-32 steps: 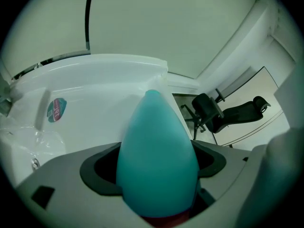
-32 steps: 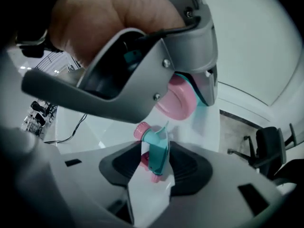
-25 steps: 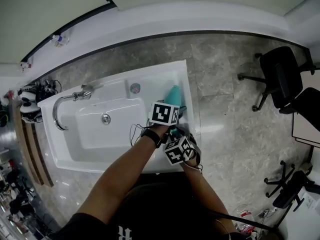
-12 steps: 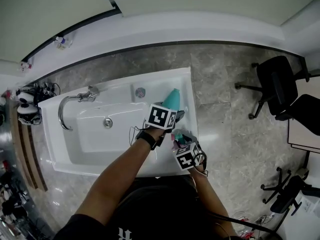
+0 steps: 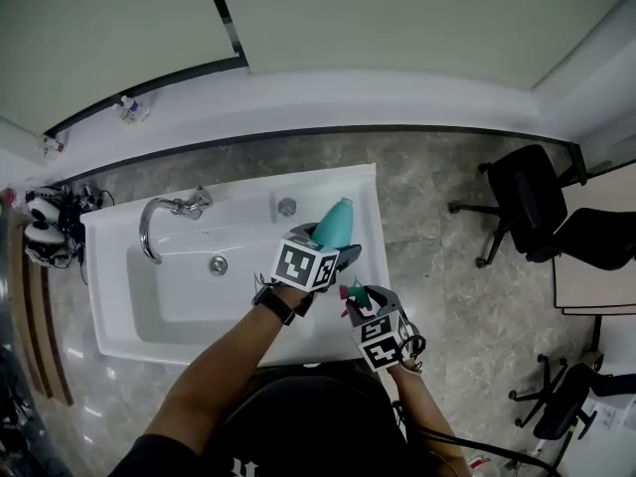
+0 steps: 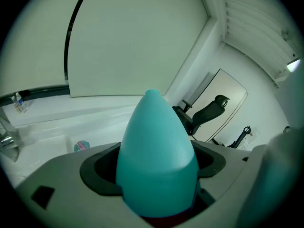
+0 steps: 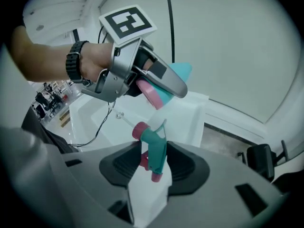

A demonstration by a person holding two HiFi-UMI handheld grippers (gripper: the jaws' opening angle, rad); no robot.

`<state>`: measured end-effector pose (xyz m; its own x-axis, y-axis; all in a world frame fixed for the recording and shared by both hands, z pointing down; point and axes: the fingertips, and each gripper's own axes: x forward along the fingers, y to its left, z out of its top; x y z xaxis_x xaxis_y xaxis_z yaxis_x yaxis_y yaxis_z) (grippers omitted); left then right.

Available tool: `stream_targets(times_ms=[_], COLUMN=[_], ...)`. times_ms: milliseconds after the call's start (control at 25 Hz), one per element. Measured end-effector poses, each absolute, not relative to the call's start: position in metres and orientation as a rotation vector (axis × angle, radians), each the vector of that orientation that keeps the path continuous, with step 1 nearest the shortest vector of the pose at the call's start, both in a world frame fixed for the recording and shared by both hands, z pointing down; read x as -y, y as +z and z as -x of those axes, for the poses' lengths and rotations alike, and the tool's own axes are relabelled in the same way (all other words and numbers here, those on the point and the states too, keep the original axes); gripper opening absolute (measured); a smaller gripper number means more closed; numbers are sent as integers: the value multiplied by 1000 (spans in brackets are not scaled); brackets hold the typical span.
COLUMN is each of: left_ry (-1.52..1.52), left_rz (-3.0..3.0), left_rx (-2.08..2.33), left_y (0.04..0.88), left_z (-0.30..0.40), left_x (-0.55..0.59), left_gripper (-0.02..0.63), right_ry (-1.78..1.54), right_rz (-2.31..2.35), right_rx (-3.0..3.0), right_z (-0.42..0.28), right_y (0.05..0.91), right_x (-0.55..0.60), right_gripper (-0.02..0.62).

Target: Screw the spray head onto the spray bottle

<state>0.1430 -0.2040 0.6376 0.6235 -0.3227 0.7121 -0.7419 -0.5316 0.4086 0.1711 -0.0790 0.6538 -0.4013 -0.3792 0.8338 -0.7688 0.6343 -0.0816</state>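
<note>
My left gripper (image 5: 333, 249) is shut on the teal spray bottle (image 5: 335, 225), held in the air over the right end of the white sink (image 5: 179, 296). In the left gripper view the bottle (image 6: 156, 160) fills the space between the jaws, its rounded end pointing away. My right gripper (image 5: 356, 301) is shut on the teal spray head (image 7: 154, 151), which has pink parts and a thin clear tube (image 7: 121, 118). From the right gripper view the bottle's pink end (image 7: 151, 93) faces the spray head, a short gap away. The left gripper (image 7: 137, 75) hangs above it.
A chrome faucet (image 5: 164, 217) and a drain (image 5: 218, 264) sit in the sink. A small round object (image 5: 287, 206) lies on the sink's deck. Black office chairs (image 5: 527, 192) stand on the grey floor at the right. A small bottle (image 5: 129, 107) rests on the far ledge.
Both grippers have lifted from the sink's right edge, the left with the bottle and the right with the spray head. The right gripper has drawn a little down-right from the left.
</note>
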Motion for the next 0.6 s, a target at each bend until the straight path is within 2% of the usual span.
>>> stream_targets(times_ms=[440, 600], left_ry=[541, 313], left_rz=[-2467, -2686], left_rx=[888, 965], left_y=[500, 433], left_z=[-80, -51], left_x=[167, 154], left_gripper=[419, 419], right_ry=[229, 95], right_rz=[-882, -866], right_rx=[2142, 2206], right_z=[-117, -103], right_y=[531, 487], right_x=[61, 58], right_gripper=[161, 161])
